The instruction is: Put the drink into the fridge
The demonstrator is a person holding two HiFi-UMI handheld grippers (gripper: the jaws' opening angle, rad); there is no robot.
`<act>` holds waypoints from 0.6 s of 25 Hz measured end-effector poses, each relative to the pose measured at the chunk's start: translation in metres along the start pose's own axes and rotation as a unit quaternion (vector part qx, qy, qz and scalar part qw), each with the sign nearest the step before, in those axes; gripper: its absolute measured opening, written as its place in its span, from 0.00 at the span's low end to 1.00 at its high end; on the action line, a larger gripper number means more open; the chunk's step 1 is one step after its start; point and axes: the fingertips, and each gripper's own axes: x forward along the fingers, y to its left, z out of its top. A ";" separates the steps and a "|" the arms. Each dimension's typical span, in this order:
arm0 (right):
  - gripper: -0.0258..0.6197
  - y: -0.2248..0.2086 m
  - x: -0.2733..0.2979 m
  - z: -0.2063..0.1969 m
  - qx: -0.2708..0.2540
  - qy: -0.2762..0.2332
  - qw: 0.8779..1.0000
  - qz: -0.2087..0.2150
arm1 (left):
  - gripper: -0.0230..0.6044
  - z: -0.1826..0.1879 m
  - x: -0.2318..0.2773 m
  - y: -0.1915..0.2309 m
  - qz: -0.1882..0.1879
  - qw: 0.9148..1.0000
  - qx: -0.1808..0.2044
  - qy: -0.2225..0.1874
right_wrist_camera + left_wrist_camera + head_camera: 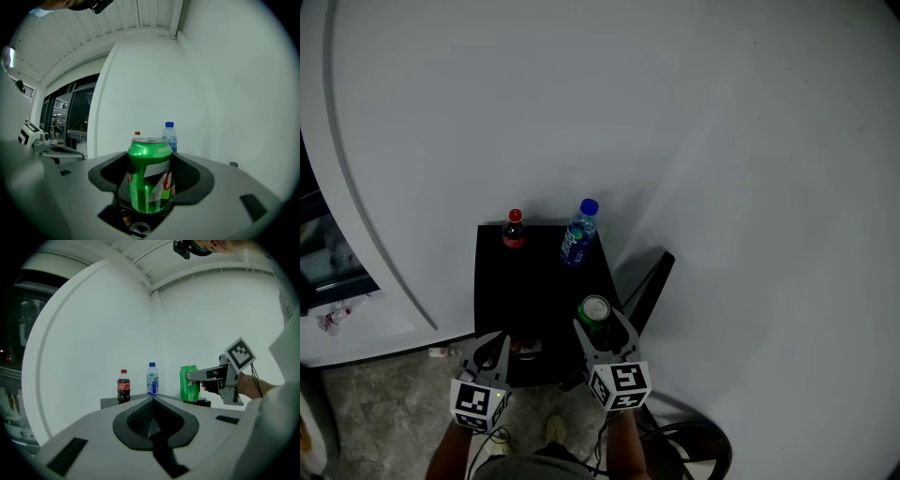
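A green soda can (594,312) stands at the near right edge of a small black table (534,281). My right gripper (602,328) is shut on it, with the jaws pressed against both of its sides (149,180). Whether the can is raised off the table I cannot tell. At the table's far edge stand a cola bottle (514,229) with a red cap and a blue-capped water bottle (578,232). My left gripper (491,351) hovers at the table's near left corner, shut and holding nothing (152,400). In the left gripper view the can (189,383) shows to the right, held in the right gripper.
White walls close in behind and to the right of the table. A curved white panel (366,187) runs along the left, with a dark glazed opening (319,244) beyond it. A black slanted piece (649,284) leans at the table's right. A cable loop (694,450) lies on the floor.
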 end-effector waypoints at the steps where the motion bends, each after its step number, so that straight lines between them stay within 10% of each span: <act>1: 0.52 0.005 -0.005 -0.001 0.000 -0.001 1.000 -0.003 | 0.04 -0.002 -0.005 0.000 -0.004 1.000 -0.002 0.000; 15: 0.52 0.070 -0.068 -0.013 0.018 -0.010 0.999 -0.034 | 0.04 -0.004 -0.063 -0.008 -0.054 0.998 0.007 -0.011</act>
